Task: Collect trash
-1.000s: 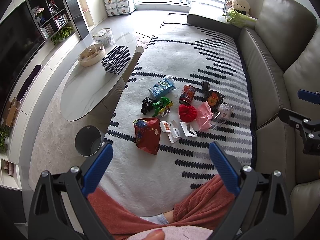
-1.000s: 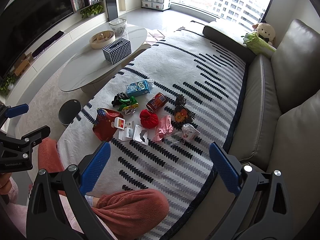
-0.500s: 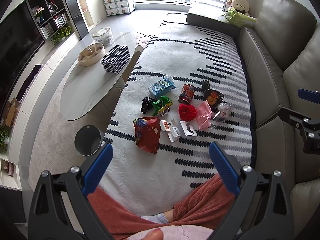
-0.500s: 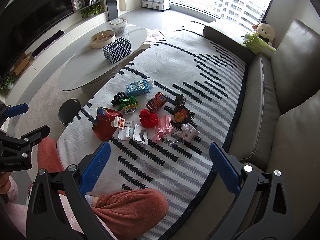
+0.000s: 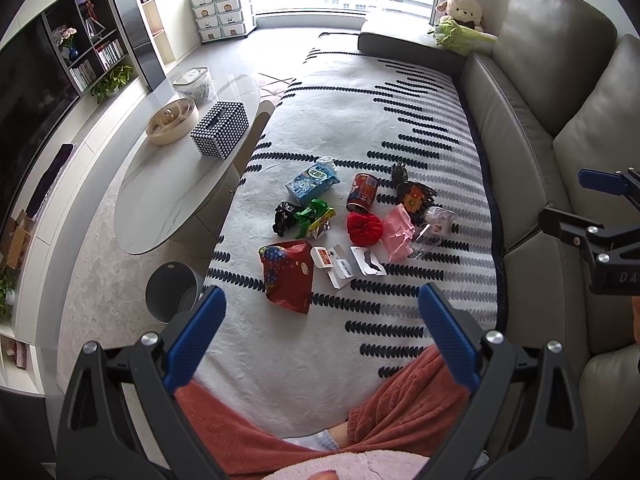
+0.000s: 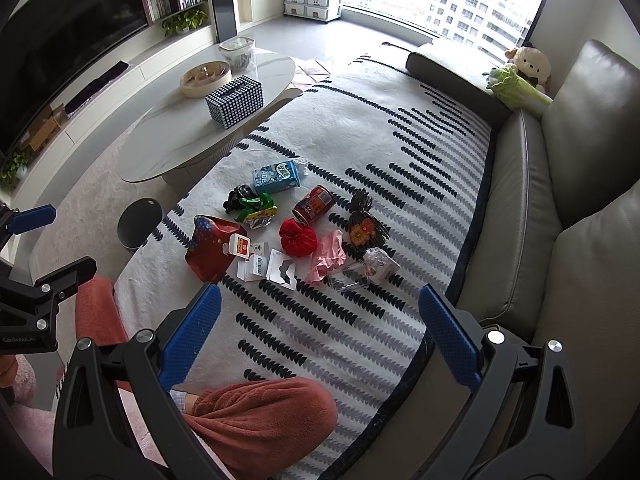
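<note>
Trash (image 5: 344, 232) lies scattered on the rug (image 5: 360, 120), near the bin (image 5: 172, 298). Your left gripper (image 5: 320, 320) and right gripper (image 6: 320, 320) both gape wide, holding and touching nothing.

rug (image 5: 344, 120): white, dark scalloped stripes
tissue box (image 5: 219, 130): black, white dots
sofa (image 5: 532, 120): grey-green
bin (image 5: 170, 300): grey
can (image 5: 362, 192): red

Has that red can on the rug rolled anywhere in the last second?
No. The can lies in the same place, beside the red cloth ball on the rug.
</note>
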`<state>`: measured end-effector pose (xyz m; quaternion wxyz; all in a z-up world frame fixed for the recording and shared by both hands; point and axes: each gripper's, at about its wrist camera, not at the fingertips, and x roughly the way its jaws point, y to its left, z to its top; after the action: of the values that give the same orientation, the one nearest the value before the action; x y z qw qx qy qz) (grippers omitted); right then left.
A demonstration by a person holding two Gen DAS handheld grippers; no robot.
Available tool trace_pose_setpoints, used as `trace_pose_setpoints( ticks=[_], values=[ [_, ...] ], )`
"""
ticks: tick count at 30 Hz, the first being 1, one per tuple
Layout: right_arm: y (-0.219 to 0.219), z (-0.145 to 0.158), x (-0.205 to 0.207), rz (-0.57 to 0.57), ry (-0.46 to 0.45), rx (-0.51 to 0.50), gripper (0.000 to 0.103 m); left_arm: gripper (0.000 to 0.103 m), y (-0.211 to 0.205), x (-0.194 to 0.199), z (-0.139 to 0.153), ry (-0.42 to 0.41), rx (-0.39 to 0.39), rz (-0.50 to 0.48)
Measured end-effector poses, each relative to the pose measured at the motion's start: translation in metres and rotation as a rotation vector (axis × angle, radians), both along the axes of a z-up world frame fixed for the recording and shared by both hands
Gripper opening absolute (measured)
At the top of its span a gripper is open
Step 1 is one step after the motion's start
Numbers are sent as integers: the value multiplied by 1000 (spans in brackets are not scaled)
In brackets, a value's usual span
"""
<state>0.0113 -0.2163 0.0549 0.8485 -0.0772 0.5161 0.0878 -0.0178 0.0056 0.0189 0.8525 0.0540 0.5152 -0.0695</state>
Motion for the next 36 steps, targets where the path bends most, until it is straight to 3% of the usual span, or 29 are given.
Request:
trace_pose_setpoints(
  ticks=[36],
  values=[
    [9, 2, 4, 9, -3, -2, 96, 96, 12, 7, 0, 2, 2, 8]
  ],
)
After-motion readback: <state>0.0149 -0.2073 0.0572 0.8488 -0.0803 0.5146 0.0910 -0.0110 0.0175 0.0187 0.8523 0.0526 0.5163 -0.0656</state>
